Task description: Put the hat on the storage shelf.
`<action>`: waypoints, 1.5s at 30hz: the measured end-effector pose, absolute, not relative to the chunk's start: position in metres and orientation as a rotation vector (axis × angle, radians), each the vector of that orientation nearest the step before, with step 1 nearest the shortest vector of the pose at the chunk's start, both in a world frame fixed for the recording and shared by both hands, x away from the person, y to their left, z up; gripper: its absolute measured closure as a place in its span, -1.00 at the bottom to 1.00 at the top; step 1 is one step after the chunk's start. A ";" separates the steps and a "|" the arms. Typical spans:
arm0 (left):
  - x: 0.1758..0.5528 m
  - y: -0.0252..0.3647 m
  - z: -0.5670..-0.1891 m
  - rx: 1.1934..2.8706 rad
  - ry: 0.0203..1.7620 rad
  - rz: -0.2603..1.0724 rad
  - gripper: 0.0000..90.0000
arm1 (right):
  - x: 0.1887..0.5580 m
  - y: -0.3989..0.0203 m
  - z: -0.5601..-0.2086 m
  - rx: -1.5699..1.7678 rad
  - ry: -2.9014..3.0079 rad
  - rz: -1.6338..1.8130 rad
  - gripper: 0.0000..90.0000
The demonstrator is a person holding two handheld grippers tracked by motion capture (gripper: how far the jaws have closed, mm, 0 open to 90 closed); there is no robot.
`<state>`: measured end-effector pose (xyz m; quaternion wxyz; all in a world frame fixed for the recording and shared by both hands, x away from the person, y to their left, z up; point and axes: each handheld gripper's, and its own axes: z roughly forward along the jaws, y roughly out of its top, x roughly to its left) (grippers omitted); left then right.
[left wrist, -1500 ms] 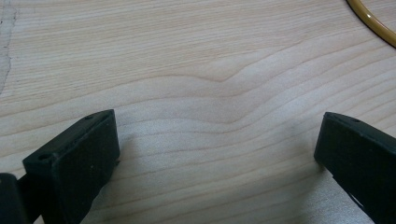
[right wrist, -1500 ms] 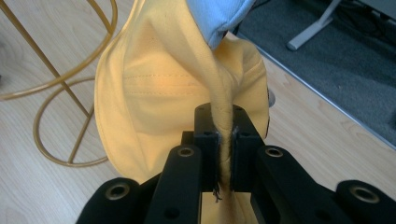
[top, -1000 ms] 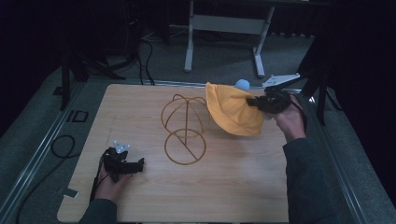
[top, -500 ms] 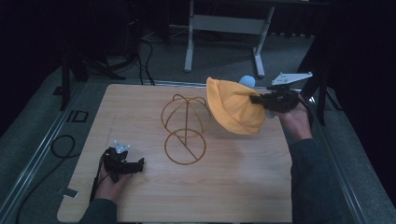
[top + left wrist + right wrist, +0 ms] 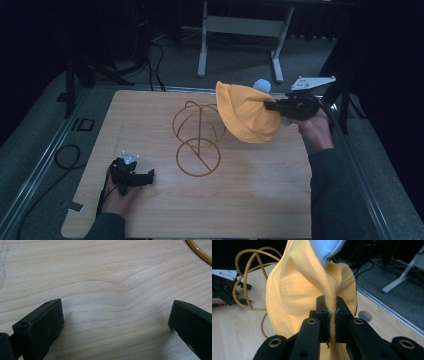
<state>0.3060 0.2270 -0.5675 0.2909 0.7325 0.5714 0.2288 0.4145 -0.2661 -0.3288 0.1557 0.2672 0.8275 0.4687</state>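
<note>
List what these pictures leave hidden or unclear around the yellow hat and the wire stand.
- Wire stand: in the right gripper view, the yellow hat covers most of it.
- Hat's pale blue part: cut off by the top edge in the right gripper view, so its shape is unclear.
- Left claw: too small in the high view to judge its opening.

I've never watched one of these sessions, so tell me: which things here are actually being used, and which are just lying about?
In use:
- floppy yellow fabric hat, pinched by the right gripper
- yellow wire dome-shaped stand, probably where the hat goes
- left gripper, open, resting on the pale wooden table

Lying about:
- black cables on the floor
- grey metal frame behind the table
</note>
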 end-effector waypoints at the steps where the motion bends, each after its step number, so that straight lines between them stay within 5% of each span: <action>1: 0.306 0.227 -0.568 1.954 1.523 0.610 -1.00 | 0.414 -0.265 -0.328 0.758 2.370 1.346 0.89; 45: 0.306 0.227 -0.567 1.956 1.523 0.608 -1.00 | 0.409 -0.223 -0.308 0.604 2.404 1.402 0.89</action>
